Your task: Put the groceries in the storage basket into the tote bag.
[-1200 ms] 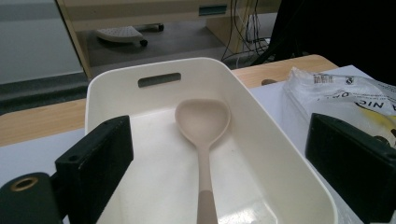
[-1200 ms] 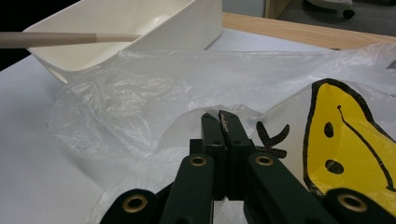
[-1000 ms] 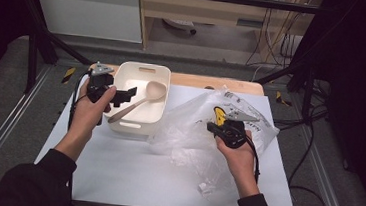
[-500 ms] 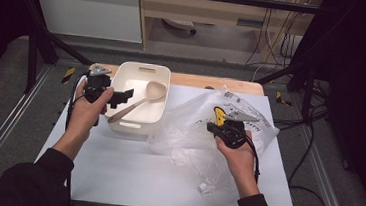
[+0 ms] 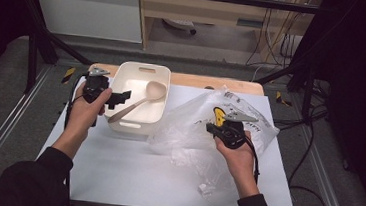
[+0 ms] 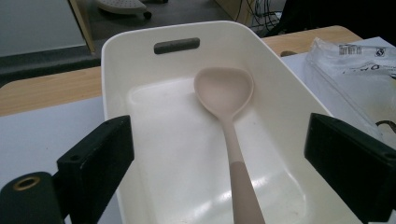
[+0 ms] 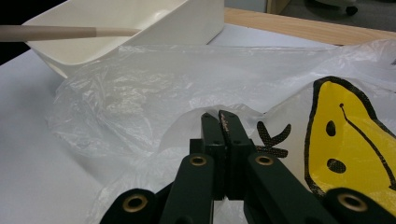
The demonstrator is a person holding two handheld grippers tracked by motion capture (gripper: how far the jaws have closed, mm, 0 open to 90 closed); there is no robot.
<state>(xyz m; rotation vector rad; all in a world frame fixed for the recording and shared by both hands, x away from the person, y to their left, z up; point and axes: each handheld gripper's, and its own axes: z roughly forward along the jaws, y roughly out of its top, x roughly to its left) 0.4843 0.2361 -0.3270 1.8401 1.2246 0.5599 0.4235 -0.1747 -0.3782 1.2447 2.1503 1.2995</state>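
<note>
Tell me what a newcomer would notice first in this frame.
Likely the white tub at the table's far left, with a beige spoon lying in it, handle over the near rim. The left tool hangs open at the tub's left edge. To the right, a crumpled clear bag with a yellow print sprawls on the white table, and the right tool is shut on a fold of it.

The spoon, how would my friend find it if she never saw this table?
Look at the white table and find the white tub near its far left. The spoon lies inside, bowl toward the far end, handle sticking out over the near rim. It is the only beige thing there, unlike the crinkly clear bag beside the tub.
</note>
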